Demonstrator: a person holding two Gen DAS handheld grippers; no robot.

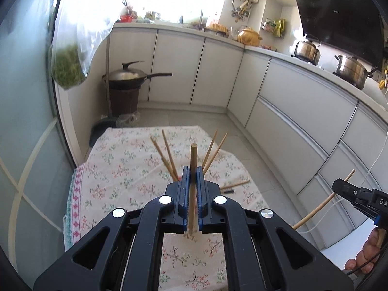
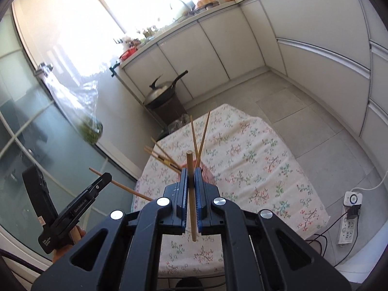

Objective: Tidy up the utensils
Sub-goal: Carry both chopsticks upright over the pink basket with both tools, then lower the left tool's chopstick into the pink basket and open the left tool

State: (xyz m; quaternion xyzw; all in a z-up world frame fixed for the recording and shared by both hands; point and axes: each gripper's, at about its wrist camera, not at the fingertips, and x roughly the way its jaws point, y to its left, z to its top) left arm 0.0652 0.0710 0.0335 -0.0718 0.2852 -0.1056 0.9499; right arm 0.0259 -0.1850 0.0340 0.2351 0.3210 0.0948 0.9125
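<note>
My left gripper (image 1: 193, 172) is shut on a wooden chopstick (image 1: 193, 160) that stands up between its blue pads, above a table with a floral cloth (image 1: 116, 169). My right gripper (image 2: 191, 173) is shut on another wooden chopstick (image 2: 190, 167). Each gripper with its chopstick also shows in the other view: the right one (image 1: 339, 184) at the right edge, the left one (image 2: 106, 175) at the left. Several chopsticks (image 1: 167, 155) (image 2: 198, 135) stick up from a reddish holder (image 2: 206, 172) that is mostly hidden behind the jaws. One chopstick (image 1: 235, 184) lies on the cloth.
White kitchen cabinets (image 1: 303, 101) run along the back and right, with pots (image 1: 351, 70) on the counter. A wok (image 1: 135, 72) sits on a brown bin beyond the table. A plastic bag of greens (image 1: 68, 65) hangs at the left. A power strip (image 2: 350, 220) lies on the floor.
</note>
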